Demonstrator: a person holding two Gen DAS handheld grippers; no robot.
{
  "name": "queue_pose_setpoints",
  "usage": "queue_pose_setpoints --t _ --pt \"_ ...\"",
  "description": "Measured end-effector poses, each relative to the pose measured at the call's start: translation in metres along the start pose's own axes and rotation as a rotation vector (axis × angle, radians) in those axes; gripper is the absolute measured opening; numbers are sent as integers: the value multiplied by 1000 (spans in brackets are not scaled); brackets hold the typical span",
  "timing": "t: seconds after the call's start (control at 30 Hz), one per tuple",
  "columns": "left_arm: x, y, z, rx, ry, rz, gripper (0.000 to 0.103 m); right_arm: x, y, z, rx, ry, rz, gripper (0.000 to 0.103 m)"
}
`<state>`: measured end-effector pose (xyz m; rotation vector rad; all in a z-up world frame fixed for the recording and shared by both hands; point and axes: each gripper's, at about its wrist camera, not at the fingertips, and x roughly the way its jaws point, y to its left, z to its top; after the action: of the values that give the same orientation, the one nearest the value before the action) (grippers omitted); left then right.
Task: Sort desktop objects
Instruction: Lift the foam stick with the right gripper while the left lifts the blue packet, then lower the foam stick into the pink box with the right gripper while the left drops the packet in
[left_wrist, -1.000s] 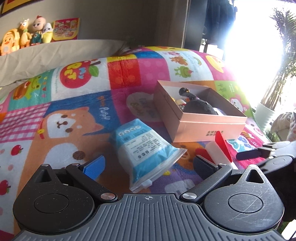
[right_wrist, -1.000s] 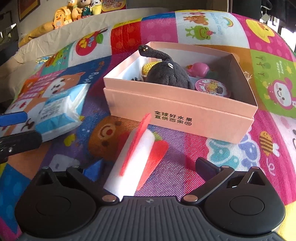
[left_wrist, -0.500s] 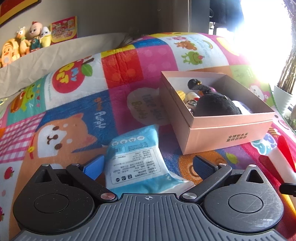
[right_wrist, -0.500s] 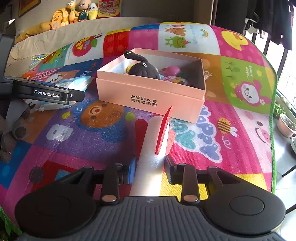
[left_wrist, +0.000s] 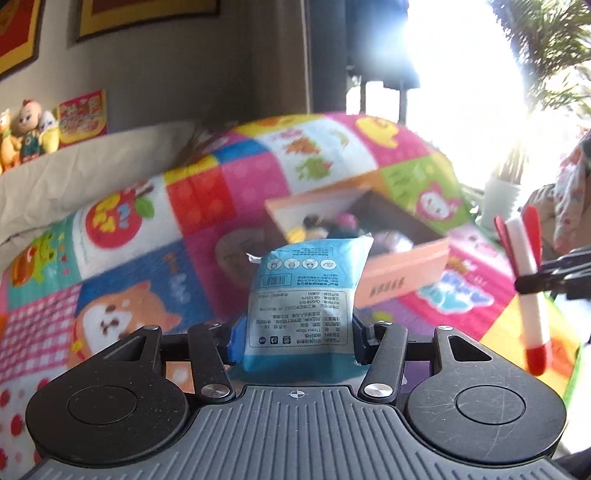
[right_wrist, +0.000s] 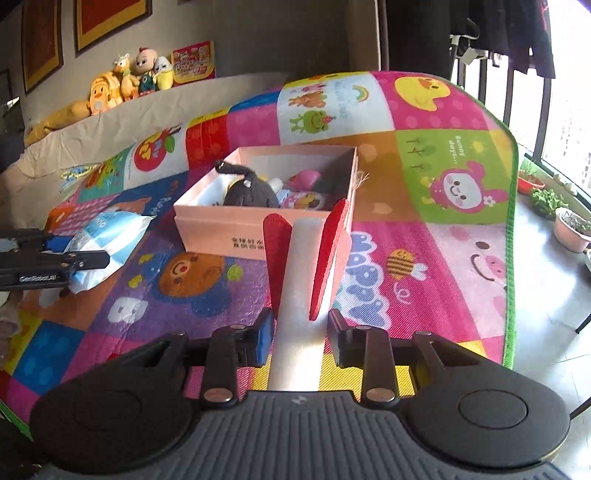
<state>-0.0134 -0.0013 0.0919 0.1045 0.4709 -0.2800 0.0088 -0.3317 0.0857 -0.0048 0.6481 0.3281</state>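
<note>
The box (right_wrist: 258, 236), a shallow pink cardboard one with its top open, sits on the bright patchwork play mat (right_wrist: 424, 206) near the middle of the mat, and dark printed characters run along its near wall. Inside it lie a black plush toy (right_wrist: 249, 190), a pink toy (right_wrist: 304, 179) and a round patterned item beside them; other small things in there are too blurred or hidden to name.

The tissue pack (left_wrist: 306, 295), blue and white with printed text, is clamped between the fingers of the left gripper (left_wrist: 293, 338), which are closed in against its two sides. In the left wrist view it stands up in front of the box; in the right wrist view the same pack (right_wrist: 107, 240) appears to the left of the box, apparently raised off the mat, with the left gripper's black fingers (right_wrist: 85, 260) pinching it.

The foam rocket (right_wrist: 301, 295), a white tube with red fins and a red tip, is held by the right gripper (right_wrist: 301, 332), whose fingers are drawn in snugly on the tube below the fins. It points toward the near wall of the box, and its fins overlap that wall in the right wrist view. From the left wrist camera the rocket (left_wrist: 524, 273) shows at the far right, upright, gripped across its middle, with the red tip down.

Plush dolls (right_wrist: 129, 81) line the ledge behind the mat.
</note>
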Motion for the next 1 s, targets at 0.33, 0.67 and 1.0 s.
queue_pose_setpoints --t 0.33,0.67,1.0 --pt "121 -39 120 203 -105 -128 69 -28 -19 39 25 -141 -13 30" --pt "140 11 64 -70 -89 -61 98 -17 -31 83 -2 -149 -20 30" --pt "97 23 -9 -195 -87 -125 101 89 15 176 103 83 279 30"
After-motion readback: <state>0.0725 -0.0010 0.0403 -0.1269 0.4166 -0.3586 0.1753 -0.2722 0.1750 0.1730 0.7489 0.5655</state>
